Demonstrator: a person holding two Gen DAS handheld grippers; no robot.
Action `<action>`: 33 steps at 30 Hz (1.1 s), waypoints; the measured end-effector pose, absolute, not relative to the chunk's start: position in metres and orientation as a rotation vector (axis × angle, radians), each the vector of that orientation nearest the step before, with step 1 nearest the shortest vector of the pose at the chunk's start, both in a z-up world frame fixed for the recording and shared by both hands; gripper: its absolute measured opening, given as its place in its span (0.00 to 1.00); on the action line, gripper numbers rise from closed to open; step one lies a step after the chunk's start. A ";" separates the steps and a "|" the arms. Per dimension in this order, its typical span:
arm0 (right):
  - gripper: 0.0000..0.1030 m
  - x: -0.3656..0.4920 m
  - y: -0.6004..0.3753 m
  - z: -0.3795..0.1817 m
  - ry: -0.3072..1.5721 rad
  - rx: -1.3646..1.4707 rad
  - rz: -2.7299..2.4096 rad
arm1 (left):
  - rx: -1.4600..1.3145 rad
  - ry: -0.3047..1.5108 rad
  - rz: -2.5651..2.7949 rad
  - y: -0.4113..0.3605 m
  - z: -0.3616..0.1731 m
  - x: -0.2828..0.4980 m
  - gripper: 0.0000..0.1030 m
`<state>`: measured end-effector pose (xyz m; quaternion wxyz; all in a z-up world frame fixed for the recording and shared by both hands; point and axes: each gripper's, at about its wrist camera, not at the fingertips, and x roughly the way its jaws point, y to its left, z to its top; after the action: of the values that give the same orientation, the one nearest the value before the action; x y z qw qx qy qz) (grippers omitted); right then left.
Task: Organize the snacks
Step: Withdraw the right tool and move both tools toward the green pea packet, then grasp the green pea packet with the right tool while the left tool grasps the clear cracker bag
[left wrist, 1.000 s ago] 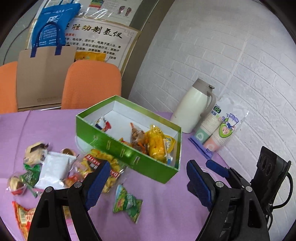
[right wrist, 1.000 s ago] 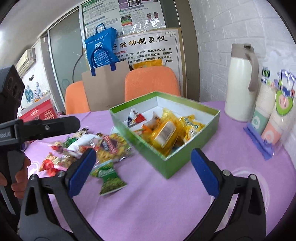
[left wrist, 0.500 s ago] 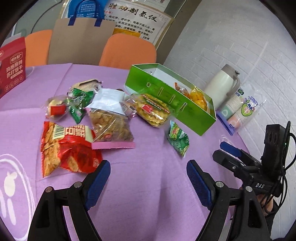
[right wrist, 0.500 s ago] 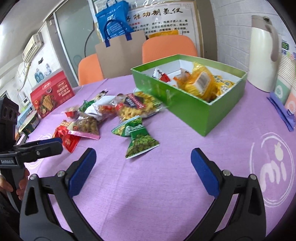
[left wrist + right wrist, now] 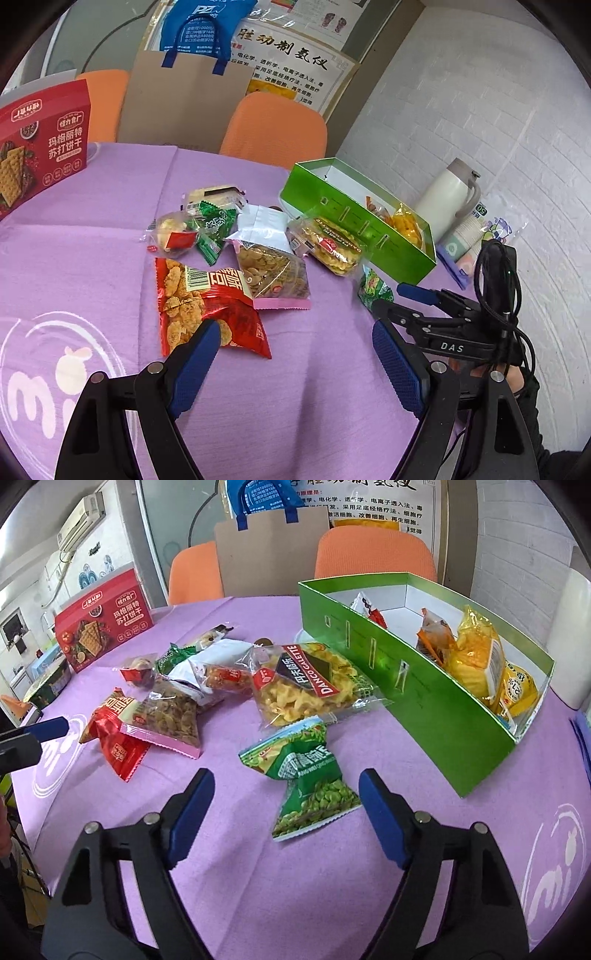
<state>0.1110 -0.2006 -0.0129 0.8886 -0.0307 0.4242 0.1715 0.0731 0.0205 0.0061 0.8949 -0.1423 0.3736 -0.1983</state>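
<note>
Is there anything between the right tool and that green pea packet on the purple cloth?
Nothing visible. The green pea packet lies on open cloth just ahead of the right tool, whose jaws are closing without touching it. The other snacks lie farther back.

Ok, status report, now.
Left gripper open, empty, by red snack bag. Right gripper jaws closing around green pea packet, not yet gripped. Path to green box clear.

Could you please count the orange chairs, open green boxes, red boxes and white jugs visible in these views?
Orange chairs: 2
Open green box: 1
Red box: 1
White jug: 1
Total: 5
</note>
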 end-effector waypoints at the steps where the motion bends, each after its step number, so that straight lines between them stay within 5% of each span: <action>1: 0.65 0.112 -0.200 -0.014 0.887 -0.066 0.356 | -0.295 0.772 -0.409 0.022 0.006 0.073 0.83; 6: 0.21 0.109 -0.202 -0.015 0.885 -0.073 0.345 | -0.318 0.769 -0.400 0.027 0.008 0.083 0.83; 11: 0.13 0.099 -0.206 -0.012 0.878 -0.038 0.353 | -0.273 0.770 -0.439 0.002 0.013 0.108 0.83; 17: 0.14 0.091 -0.208 -0.010 0.869 -0.033 0.372 | -0.233 0.865 -0.407 -0.029 -0.009 0.147 0.83; 19: 0.25 0.092 -0.208 -0.008 0.859 -0.037 0.378 | -0.205 0.898 -0.383 -0.035 -0.020 0.155 0.81; 21: 0.54 0.094 -0.207 -0.007 0.844 -0.049 0.370 | -0.166 0.885 -0.352 -0.038 -0.023 0.156 0.80; 22: 0.58 0.095 -0.206 -0.006 0.839 -0.053 0.368 | -0.162 0.886 -0.346 -0.038 -0.024 0.158 0.79; 26: 0.59 0.105 -0.198 -0.005 0.840 -0.079 0.380 | -0.166 0.894 -0.331 -0.035 -0.025 0.160 0.65; 33: 0.54 0.119 -0.184 -0.020 0.892 -0.124 0.362 | -0.091 0.875 -0.279 -0.040 -0.029 0.170 0.66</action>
<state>0.1192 -0.1844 -0.0204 0.8846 -0.0594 0.4287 0.1738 0.1702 -0.0399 -0.0290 0.8953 -0.0440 0.4223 -0.1348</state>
